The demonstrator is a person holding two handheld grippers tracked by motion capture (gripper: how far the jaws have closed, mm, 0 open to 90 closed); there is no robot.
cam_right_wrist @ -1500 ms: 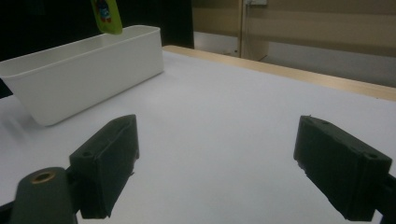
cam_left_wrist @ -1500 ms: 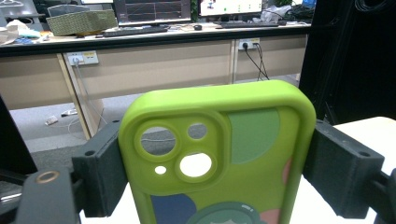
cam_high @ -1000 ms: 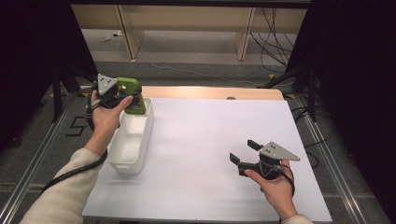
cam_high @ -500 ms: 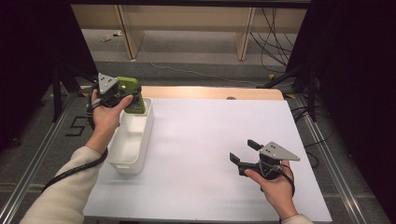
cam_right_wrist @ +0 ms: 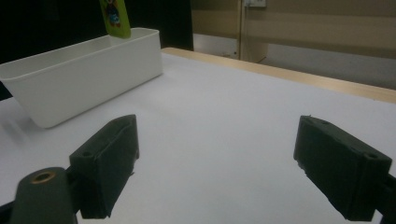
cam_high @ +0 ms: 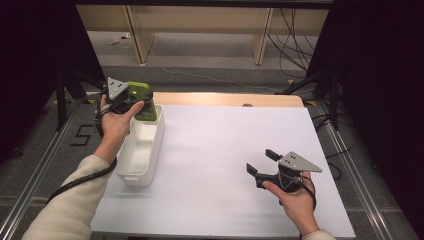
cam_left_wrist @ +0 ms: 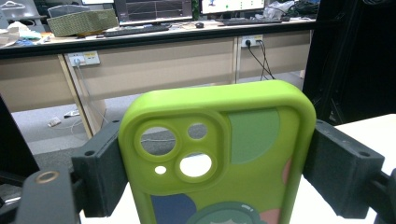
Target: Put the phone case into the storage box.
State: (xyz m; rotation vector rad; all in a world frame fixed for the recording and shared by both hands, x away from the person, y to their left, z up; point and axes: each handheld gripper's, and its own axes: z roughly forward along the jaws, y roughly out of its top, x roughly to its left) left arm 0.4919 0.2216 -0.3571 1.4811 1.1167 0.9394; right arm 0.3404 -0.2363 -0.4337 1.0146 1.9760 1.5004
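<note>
1. One white table top (cam_high: 220,165) takes up most of the high view, with a strip of bare wood (cam_high: 225,98) along its far edge.
2. Next in size is the white plastic bin (cam_high: 141,152), long and open-topped, lying along the table's left edge; the right gripper view shows it (cam_right_wrist: 79,77) standing to the upper left.
3. At the bin's far end, the left gripper (cam_high: 131,101) is clenched on a lime-green phone case (cam_high: 141,100), held upright above the bin's far rim. In the left gripper view both black jaws press the case's (cam_left_wrist: 219,154) side edges, and its camera cut-outs face the lens, with coloured patches lower down.
4. Near the table's right front, the right gripper (cam_high: 264,162) is in the person's right hand (cam_high: 295,197), just above the surface, well apart from the bin. Its jaws stand spread wide with nothing between them, bare white table showing through the gap (cam_right_wrist: 215,154).
</note>
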